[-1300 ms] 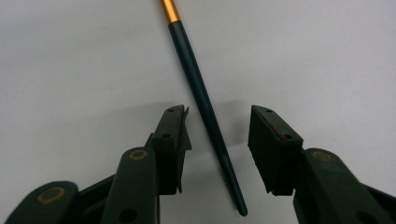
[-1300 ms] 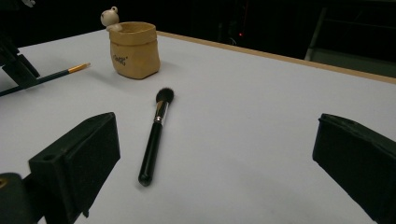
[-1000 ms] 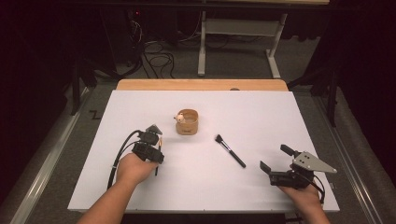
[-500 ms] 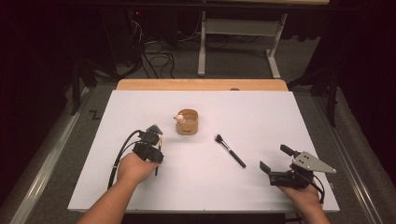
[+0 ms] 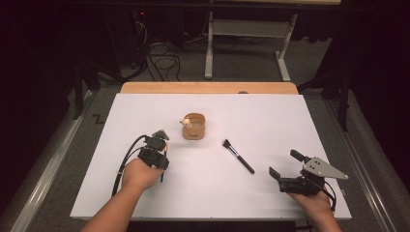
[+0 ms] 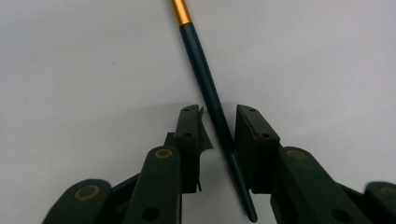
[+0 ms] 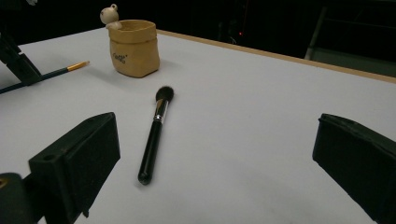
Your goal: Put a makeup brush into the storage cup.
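A thin dark brush [image 6: 196, 46] with a gold ferrule lies flat on the white table sheet [image 5: 261, 116]. My left gripper [image 6: 219, 121] straddles its handle. The jaws have just been closing; a narrow gap remains on each side of the handle, so the pads do not press on it. From above, the left gripper [image 5: 161, 137] sits left of a tan pouch-shaped cup [image 5: 194, 128]. A black makeup brush [image 5: 238, 156] lies right of the cup. My right gripper [image 5: 285, 163] rests near the front right, wide open and holding nothing, facing that brush [image 7: 154, 135] and the cup [image 7: 134, 49].
A small round-headed figure [image 7: 109, 14] perches on the cup's rim. A wooden strip [image 5: 208, 87] runs along the table's far edge. Beyond it are metal table legs [image 5: 209, 48] and cables on a dark floor. White surface stretches between the two hands.
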`<action>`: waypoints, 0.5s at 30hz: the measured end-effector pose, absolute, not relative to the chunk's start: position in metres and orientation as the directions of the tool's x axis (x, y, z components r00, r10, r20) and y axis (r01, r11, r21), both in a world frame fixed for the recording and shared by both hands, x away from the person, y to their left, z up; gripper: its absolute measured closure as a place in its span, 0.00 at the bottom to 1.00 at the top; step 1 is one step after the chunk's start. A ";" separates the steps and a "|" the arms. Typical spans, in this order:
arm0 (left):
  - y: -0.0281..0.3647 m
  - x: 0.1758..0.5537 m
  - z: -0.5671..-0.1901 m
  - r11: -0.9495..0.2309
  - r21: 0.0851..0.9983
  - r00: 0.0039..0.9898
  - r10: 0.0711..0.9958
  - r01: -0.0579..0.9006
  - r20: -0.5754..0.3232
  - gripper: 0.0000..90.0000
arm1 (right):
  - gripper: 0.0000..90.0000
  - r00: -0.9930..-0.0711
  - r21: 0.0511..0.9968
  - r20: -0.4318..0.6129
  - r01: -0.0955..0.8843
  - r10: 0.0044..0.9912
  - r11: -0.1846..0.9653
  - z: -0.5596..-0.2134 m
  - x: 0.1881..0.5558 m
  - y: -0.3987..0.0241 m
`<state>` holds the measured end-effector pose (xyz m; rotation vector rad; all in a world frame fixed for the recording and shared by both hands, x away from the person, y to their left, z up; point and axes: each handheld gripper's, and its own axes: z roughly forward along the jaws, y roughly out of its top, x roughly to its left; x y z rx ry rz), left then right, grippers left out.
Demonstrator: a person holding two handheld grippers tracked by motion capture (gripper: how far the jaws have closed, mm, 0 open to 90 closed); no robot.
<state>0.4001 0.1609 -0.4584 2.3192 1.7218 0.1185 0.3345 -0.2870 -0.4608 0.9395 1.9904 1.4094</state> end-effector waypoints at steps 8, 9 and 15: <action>0.160 0.400 -0.459 -0.278 0.250 0.303 0.951 0.927 -0.063 0.81 | 0.02 -0.619 0.949 -0.022 0.235 0.785 0.212 -0.459 0.334 -0.288; 0.160 0.400 -0.459 -0.278 0.250 0.303 0.951 0.927 -0.063 0.83 | 0.02 -0.619 0.949 -0.022 0.235 0.785 0.212 -0.459 0.334 -0.288; 0.161 0.399 -0.459 -0.277 0.260 0.302 0.951 0.925 -0.061 0.86 | 0.02 -0.612 0.948 -0.016 0.242 0.791 0.207 -0.460 0.334 -0.289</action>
